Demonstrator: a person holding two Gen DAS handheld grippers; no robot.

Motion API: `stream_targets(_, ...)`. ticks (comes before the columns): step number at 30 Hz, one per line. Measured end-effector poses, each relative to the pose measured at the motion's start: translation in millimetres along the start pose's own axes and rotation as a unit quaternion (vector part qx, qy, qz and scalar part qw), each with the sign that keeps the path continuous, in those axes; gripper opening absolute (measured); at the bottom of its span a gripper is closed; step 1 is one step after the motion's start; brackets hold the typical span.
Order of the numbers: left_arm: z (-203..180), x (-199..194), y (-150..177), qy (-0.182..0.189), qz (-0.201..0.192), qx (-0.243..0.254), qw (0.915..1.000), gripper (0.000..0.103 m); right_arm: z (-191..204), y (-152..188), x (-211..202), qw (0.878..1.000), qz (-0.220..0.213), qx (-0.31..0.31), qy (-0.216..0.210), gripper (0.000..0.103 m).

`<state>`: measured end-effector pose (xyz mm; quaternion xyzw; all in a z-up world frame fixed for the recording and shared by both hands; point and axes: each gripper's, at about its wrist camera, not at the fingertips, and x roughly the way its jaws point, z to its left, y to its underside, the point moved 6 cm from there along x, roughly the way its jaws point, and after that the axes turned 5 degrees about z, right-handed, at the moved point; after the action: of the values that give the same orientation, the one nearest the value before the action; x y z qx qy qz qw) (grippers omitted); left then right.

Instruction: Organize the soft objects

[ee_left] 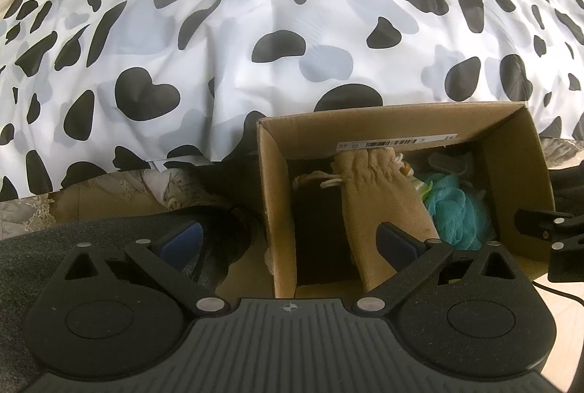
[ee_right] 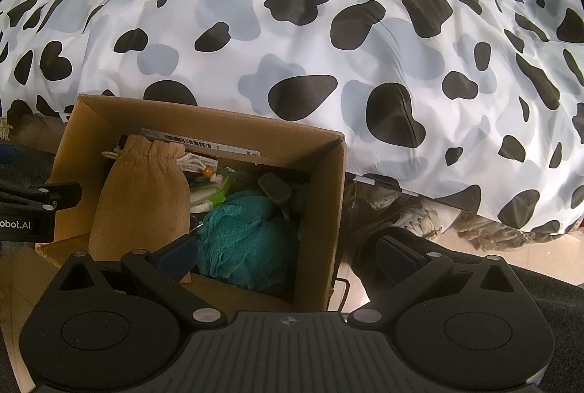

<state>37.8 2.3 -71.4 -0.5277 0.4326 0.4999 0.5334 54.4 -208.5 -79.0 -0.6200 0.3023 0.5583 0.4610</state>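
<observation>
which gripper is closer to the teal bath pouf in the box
Right, as far as these views show. The right gripper hangs open with the teal pouf just ahead between its fingers. The left gripper, also open, straddles the box's left wall, beside the tan pouch.

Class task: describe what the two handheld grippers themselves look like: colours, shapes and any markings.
Both the left gripper and the right gripper are matte black, with a ribbed centre plate bearing a small crosshair mark, two round textured discs, silver pivot pins on angled link arms, and blue finger pads. The right view shows white lettering "obot.AI" on the left gripper's side.
</observation>
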Motion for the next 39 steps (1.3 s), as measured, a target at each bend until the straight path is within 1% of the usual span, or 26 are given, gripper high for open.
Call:
stream_targets(26, -1.2, 0.9, 1.0, 0.000, 0.002, 0.002, 1.0000, 0.103, 1.1, 0.7, 0.9, 1.000, 0.001, -0.003, 0.001, 0.103)
stream_targets(33, -1.8, 0.1, 0.9, 0.007, 0.001, 0.003, 1.0000, 0.103, 1.7, 0.7, 1.1, 1.000, 0.001, -0.004, 0.001, 0.103)
stream_targets(34, -1.6, -0.2, 0.7, 0.012, 0.002, 0.001, 0.9999, 0.103, 1.7, 0.8, 1.2, 1.000, 0.001, -0.004, 0.002, 0.103)
stream_targets(38, -1.8, -2.2, 1.1, 0.069, 0.006, -0.021, 0.9974, 0.103, 2.0, 0.7, 1.0, 1.000, 0.001, -0.004, 0.001, 0.103)
stream_targets(39, -2.5, -1.7, 1.2, 0.070, 0.007, -0.021, 0.9973, 0.103, 2.0, 0.6, 1.0, 1.000, 0.001, -0.004, 0.001, 0.103)
